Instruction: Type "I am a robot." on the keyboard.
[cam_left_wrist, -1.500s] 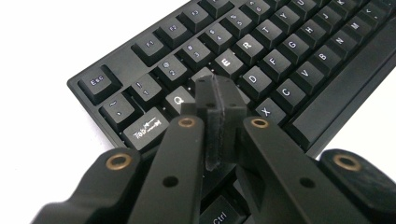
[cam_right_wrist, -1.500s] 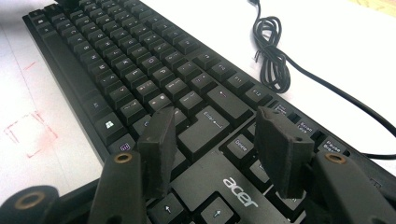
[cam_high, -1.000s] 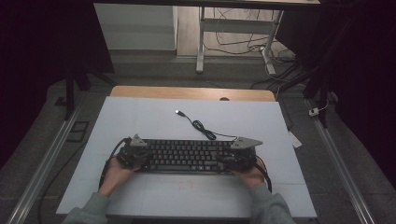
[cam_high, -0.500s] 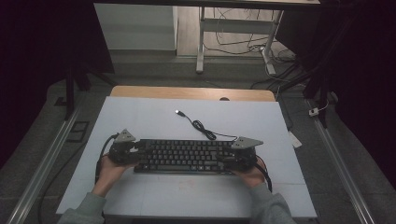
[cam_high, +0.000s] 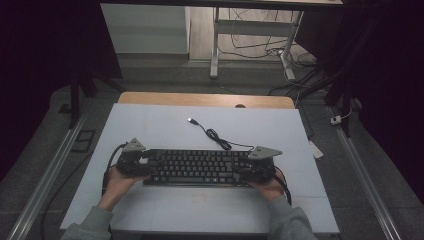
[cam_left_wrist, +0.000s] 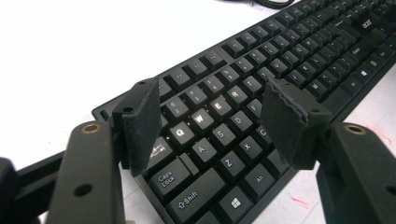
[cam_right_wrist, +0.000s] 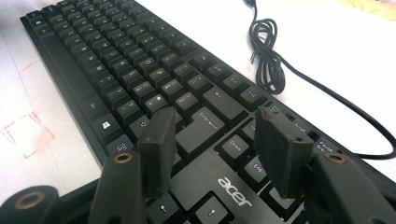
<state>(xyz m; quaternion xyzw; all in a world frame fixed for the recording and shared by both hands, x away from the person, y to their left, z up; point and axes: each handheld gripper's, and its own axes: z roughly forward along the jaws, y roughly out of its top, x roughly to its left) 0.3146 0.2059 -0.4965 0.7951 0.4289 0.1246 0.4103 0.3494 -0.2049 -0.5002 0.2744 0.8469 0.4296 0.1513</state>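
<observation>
While the long black plastic keyboard (cam_high: 197, 167) lies flat on the white table (cam_high: 165, 125), long axis left-right, the left gripper (cam_left_wrist: 212, 123), jaws just opened and empty, and the released right gripper (cam_right_wrist: 217, 149) hover over its 2 ends.

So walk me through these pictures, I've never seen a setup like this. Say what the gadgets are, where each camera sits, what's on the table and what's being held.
A person sits at a white table, holding a hand-held two-jaw gripper in each hand. The high view looks down from above: the left gripper and right gripper sit at the two ends of a black keyboard, whose cable trails loose. The other two pictures come from cameras riding on each gripper. The left gripper's jaws have just been opening above the keys; the right's also stand apart. Neither pinches anything.
</observation>
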